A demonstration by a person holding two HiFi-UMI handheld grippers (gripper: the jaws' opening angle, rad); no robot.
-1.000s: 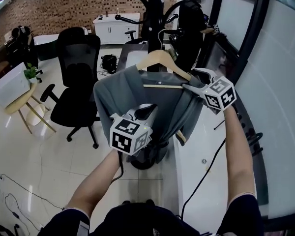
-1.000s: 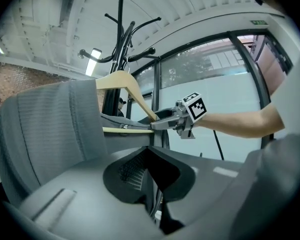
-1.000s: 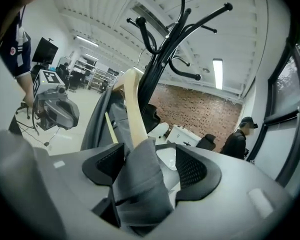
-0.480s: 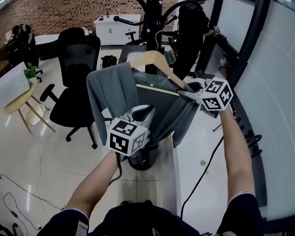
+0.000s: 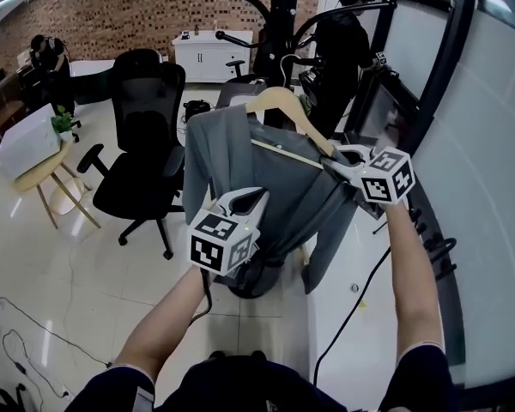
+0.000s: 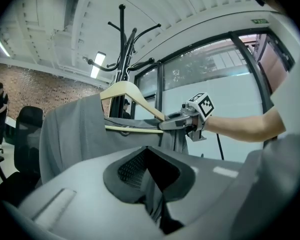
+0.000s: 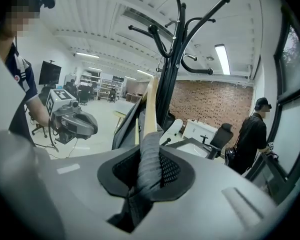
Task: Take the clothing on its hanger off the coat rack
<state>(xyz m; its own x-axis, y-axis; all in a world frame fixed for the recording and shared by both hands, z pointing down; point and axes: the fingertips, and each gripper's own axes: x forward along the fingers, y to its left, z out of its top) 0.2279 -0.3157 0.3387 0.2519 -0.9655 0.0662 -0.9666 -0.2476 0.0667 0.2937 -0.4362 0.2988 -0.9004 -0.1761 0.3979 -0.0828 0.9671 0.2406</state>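
A person's right gripper (image 5: 336, 155) is closing on the cloth-covered end of a wooden hanger (image 5: 285, 106), its jaws pressing the grey garment (image 5: 227, 148) draped over that arm. The left gripper (image 5: 249, 198) is clamped on a fold of the same garment lower down (fabric fills its narrow gap). The hanger sits just in front of the black coat rack (image 5: 285, 7); whether its hook rests on a branch cannot be told.
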